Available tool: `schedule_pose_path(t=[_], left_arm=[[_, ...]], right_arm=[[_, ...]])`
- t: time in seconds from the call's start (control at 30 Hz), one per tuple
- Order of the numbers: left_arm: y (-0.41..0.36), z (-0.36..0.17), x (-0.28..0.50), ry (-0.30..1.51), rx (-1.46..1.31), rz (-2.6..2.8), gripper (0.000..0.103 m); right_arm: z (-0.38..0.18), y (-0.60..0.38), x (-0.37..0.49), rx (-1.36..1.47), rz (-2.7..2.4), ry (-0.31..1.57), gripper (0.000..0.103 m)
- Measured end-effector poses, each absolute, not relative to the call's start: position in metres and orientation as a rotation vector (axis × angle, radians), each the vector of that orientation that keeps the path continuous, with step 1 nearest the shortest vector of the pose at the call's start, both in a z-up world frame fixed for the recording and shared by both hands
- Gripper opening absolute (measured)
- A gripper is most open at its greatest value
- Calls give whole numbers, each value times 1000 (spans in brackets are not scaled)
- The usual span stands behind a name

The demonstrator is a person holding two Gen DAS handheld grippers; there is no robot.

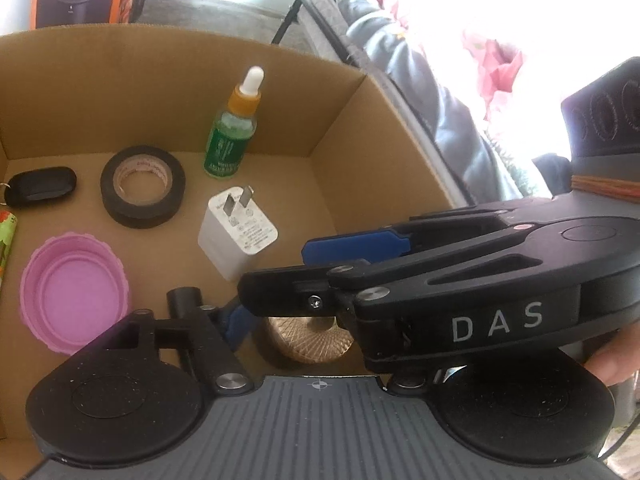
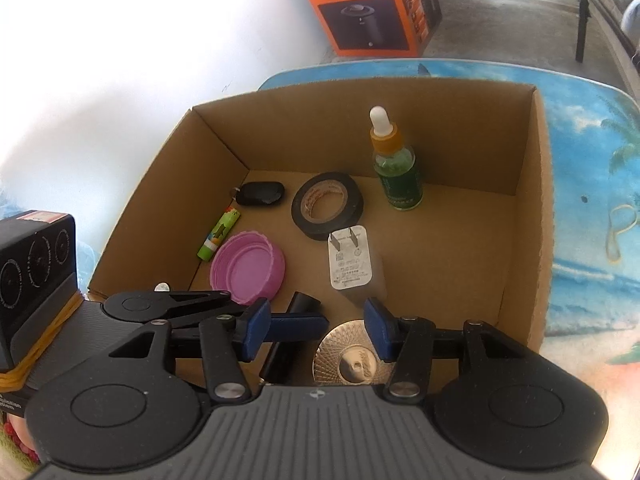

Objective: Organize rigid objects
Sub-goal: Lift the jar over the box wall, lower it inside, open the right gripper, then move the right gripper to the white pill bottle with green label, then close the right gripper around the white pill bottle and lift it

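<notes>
An open cardboard box [image 2: 536, 208] holds the objects. A gold patterned disc [image 2: 352, 356] lies flat on its floor at the near edge. My right gripper [image 2: 318, 330] hangs over the disc with its blue pads [image 2: 256, 332] apart, and neither presses on it. Reaching in from the left, my left gripper [image 2: 304, 320] has one blue finger beside the disc. In the left wrist view the right gripper [image 1: 280, 272] crosses in front and hides the left gripper's [image 1: 316, 332] right finger. The left blue pad [image 1: 236, 320] stands clear of the disc [image 1: 308, 344]. Both grippers are open.
Also in the box are a pink lid [image 2: 248, 266], a white charger plug [image 2: 350, 260], a black tape roll [image 2: 326, 204], an upright green dropper bottle [image 2: 396, 168], a black key fob [image 2: 260, 194] and a green lip balm [image 2: 218, 234]. An orange carton [image 2: 368, 8] stands behind.
</notes>
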State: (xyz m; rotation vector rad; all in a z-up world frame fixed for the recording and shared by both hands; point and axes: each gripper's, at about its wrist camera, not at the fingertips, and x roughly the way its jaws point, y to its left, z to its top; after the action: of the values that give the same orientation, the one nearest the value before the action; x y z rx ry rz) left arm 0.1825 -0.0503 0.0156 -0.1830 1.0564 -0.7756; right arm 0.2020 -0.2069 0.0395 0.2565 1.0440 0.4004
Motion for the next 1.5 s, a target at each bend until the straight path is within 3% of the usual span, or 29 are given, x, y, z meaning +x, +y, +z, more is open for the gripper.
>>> schedule_pose_path(t=[0.2, 0.4, 0.6, 0.77, 1.03, 1.27, 1.5], left_arm=[[-39, 41, 155, 874, -154, -760, 92], [-21, 74, 91, 616, -68, -732, 101], [11, 78, 30, 442, -41, -668, 102], [52, 69, 0, 361, -11, -536, 102], [91, 39, 19, 433, -50, -380, 102], [90, 16, 49, 512, -19, -361, 92], [93, 8, 61, 510, 5, -350, 64]], right_arm=[[66, -216, 182, 285, 404, 910, 58], [108, -234, 130, 375, 445, 717, 64], [125, -225, 71, 426, 516, 582, 73], [101, -198, 51, 507, 551, 592, 77], [61, -133, 71, 558, 580, 691, 77], [51, -80, 94, 412, 550, 730, 70], [32, -62, 107, 406, 550, 783, 57]])
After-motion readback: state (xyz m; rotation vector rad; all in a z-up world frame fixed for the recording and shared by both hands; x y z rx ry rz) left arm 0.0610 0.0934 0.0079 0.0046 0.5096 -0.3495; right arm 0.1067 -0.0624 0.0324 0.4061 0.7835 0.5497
